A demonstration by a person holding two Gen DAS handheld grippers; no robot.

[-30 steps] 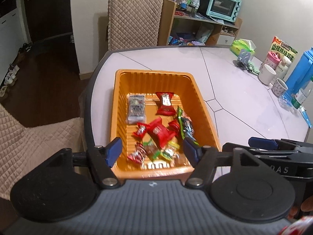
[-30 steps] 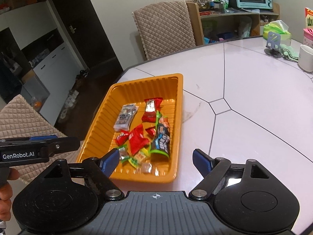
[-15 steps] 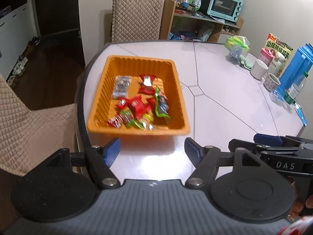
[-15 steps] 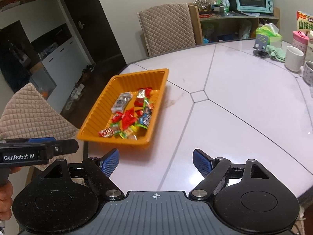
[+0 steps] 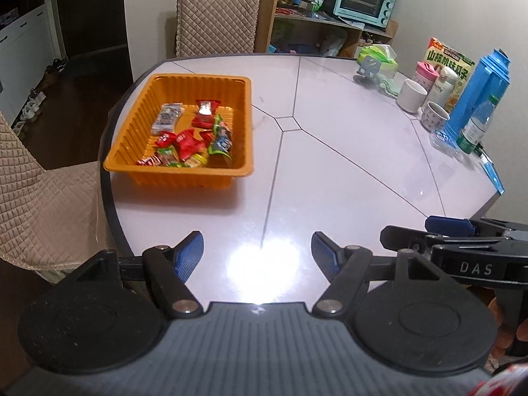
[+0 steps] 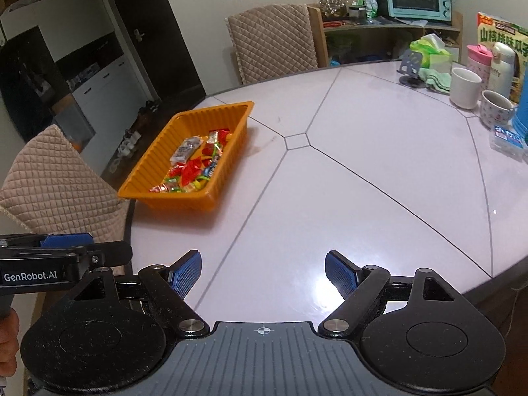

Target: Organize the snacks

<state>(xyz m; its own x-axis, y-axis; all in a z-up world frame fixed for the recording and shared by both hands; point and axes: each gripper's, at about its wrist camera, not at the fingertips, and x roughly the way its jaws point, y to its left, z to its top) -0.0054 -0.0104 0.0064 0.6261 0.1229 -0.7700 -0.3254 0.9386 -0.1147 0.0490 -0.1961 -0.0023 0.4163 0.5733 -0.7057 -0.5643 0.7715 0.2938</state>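
An orange ribbed tray [image 5: 132,138] [image 6: 158,151] sits near the left edge of the round white table. It holds several wrapped snacks [image 5: 188,140] [image 6: 194,168], among them a grey packet [image 5: 167,118] and red wrappers. My left gripper [image 5: 257,250] is open and empty, over the table's near edge, well back from the tray. My right gripper [image 6: 262,272] is open and empty, also near the front edge, to the right of the tray. Each gripper shows at the side of the other's view.
Mugs [image 5: 412,95], a pink cup, a blue jug [image 5: 481,95], a bottle and a snack box [image 5: 450,61] crowd the table's right rim. Quilted chairs stand at the far side [image 5: 216,16] and at the left [image 5: 36,198]. A shelf with a teal oven [image 5: 363,0] stands behind.
Both grippers have pulled back and up from the tray, which now lies much farther away. Both stay open and empty. The snacks in the tray have not moved.
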